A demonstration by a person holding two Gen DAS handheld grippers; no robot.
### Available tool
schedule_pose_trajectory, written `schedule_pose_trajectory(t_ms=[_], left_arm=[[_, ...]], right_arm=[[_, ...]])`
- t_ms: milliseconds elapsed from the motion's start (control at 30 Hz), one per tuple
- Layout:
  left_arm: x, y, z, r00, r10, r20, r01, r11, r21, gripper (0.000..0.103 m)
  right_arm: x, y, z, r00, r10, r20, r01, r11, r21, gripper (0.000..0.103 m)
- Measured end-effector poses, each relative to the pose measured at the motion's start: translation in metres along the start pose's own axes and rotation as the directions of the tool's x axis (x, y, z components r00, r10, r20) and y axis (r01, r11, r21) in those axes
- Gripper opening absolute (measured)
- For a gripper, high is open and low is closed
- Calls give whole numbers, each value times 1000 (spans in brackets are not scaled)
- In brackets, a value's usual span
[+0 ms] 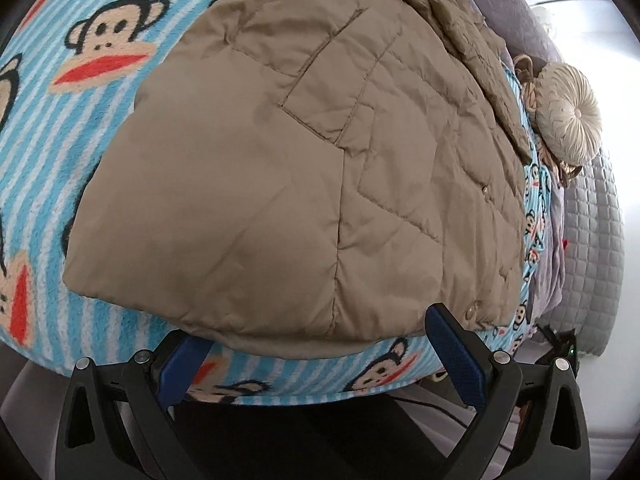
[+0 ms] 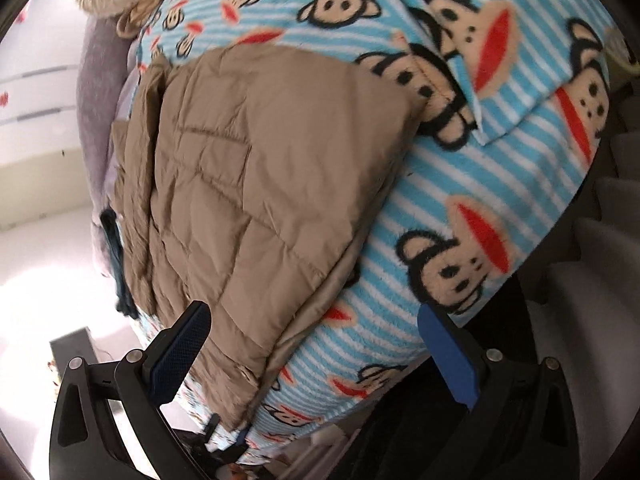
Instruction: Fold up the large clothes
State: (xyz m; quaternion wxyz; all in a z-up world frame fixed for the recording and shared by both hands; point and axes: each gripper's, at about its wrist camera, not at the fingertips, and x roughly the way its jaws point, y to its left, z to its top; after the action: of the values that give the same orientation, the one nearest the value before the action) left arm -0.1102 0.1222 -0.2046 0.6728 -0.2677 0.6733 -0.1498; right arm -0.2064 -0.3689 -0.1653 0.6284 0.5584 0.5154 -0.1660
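A tan quilted jacket (image 1: 304, 168) lies spread on a blue striped monkey-print blanket (image 1: 80, 92). Its near hem hangs just past my left gripper (image 1: 316, 340), which is open with one blue pad (image 1: 456, 352) at each side of the hem, and holds nothing. In the right wrist view the same jacket (image 2: 256, 184) lies on the blanket (image 2: 460, 208). My right gripper (image 2: 312, 320) is open over the jacket's near corner, its left pad (image 2: 180, 344) beside the jacket's edge.
A round beige pleated cushion (image 1: 568, 116) and a grey quilted cover (image 1: 600, 248) lie at the right. A grey pillow (image 2: 96, 92) and a dark blue cloth (image 2: 120, 268) lie left of the jacket. The blanket's near edge drops off below both grippers.
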Motion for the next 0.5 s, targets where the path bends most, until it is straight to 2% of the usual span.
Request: schedule_pose_trajectory(t_ms=[200,367,500], left_arm=[[-6,8,-2,999,-25,35,28,997,-72,102],[-2,14,-4,998,-28,58,35,990,-133,102],[5,18,-1,997,-35,74,49,981,-190,102]], right_arm=[[18,-6,21,997,77,-17,-76,996,51,103],[51,-11,42,993,88,-73,-80,991,105,103],[58,-11,49,990,100,-101,-86,987,138,99]])
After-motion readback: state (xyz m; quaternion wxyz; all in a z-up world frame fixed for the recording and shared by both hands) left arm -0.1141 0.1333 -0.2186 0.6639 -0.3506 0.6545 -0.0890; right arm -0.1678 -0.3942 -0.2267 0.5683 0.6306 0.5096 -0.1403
